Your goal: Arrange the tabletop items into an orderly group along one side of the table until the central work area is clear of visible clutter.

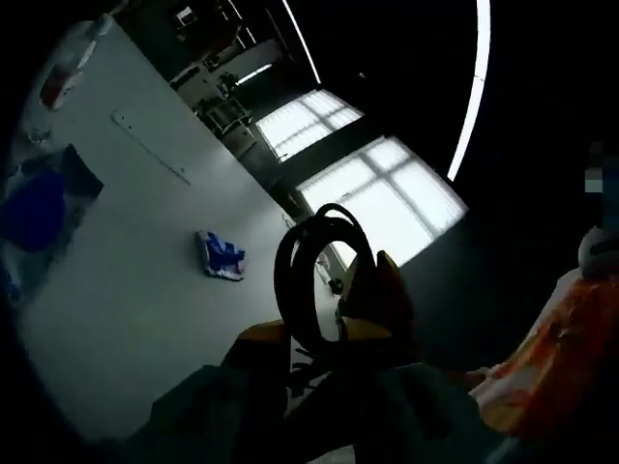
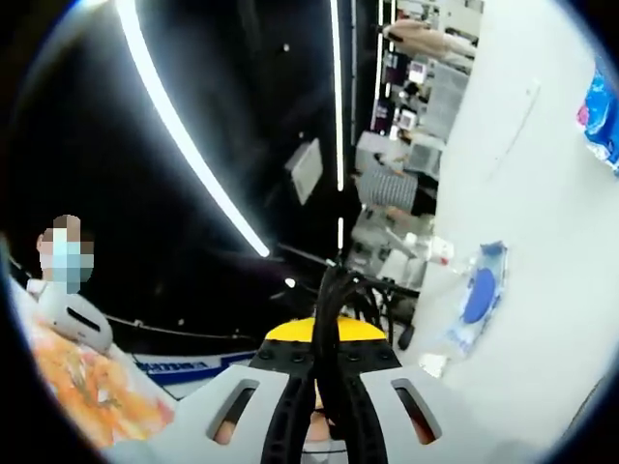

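A coil of black cable (image 1: 314, 275) stands up between the yellow-padded jaws of my left gripper (image 1: 324, 324), which is shut on it, lifted off the white table (image 1: 145, 300). In the right gripper view, strands of black cable (image 2: 336, 300) run down between the fingers of my right gripper (image 2: 327, 387), which is closed on them. A small blue packet (image 1: 221, 256) lies alone on the table beyond the coil. A clear bag with a blue round lid (image 1: 37, 208) sits near the table's far side. The bag with the blue lid (image 2: 476, 290) and a blue packet (image 2: 602, 111) also lie on the table (image 2: 522, 193).
A long thin strip (image 1: 150, 147) and a red-and-white item (image 1: 60, 79) lie further along the table. A person in orange patterned clothing (image 1: 556, 358) stands close by, and their clothing (image 2: 73, 382) shows again. Bright windows (image 1: 387, 193) and shelving are beyond the table.
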`<state>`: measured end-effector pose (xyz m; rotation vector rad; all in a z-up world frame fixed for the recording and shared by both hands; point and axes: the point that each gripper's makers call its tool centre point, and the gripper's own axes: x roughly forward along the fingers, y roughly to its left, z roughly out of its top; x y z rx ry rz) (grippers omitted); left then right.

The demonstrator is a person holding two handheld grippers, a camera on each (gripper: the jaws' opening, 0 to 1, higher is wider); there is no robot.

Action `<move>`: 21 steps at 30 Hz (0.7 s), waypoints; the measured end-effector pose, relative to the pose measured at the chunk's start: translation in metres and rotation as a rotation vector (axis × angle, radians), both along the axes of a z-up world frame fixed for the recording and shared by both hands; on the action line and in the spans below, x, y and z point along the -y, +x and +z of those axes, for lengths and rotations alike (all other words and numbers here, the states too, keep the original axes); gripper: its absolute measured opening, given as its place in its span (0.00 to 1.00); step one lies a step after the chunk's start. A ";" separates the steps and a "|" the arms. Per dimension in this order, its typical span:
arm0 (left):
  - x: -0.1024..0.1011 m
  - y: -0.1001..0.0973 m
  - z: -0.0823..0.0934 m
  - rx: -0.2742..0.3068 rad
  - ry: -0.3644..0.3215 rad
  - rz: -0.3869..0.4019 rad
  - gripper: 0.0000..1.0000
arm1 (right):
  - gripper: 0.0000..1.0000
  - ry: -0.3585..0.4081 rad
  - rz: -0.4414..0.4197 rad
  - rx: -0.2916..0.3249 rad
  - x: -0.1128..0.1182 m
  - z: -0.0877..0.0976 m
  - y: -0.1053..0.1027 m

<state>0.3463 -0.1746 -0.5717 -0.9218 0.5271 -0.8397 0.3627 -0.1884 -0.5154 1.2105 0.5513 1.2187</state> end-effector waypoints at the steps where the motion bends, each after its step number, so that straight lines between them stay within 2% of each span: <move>1: 0.002 0.000 -0.002 -0.017 -0.003 -0.002 0.15 | 0.02 -0.011 -0.009 -0.003 0.003 -0.003 0.001; 2: 0.002 0.001 -0.002 -0.022 -0.002 0.000 0.13 | 0.02 -0.025 -0.019 -0.001 0.005 -0.006 0.003; 4: 0.002 0.002 -0.004 -0.031 0.000 0.004 0.08 | 0.03 -0.107 -0.081 0.027 0.011 -0.017 0.011; 8: -0.001 0.007 0.001 -0.029 -0.030 0.045 0.03 | 0.07 -0.214 -0.127 0.054 0.017 -0.032 0.016; 11: 0.000 0.009 0.004 -0.023 -0.045 0.050 0.02 | 0.13 -0.225 -0.130 0.048 0.017 -0.034 0.014; 14: -0.007 0.016 0.013 -0.032 -0.120 0.120 0.02 | 0.33 -0.234 -0.145 0.025 0.016 -0.040 0.011; 15: -0.010 0.019 0.015 -0.030 -0.136 0.141 0.02 | 0.34 -0.207 -0.119 -0.014 0.015 -0.040 0.004; 18: -0.012 0.020 0.015 -0.032 -0.129 0.148 0.02 | 0.23 -0.168 -0.094 -0.010 0.009 -0.036 -0.008; 21: -0.007 0.017 0.015 -0.033 -0.124 0.132 0.02 | 0.19 -0.206 -0.074 -0.006 -0.001 -0.043 -0.016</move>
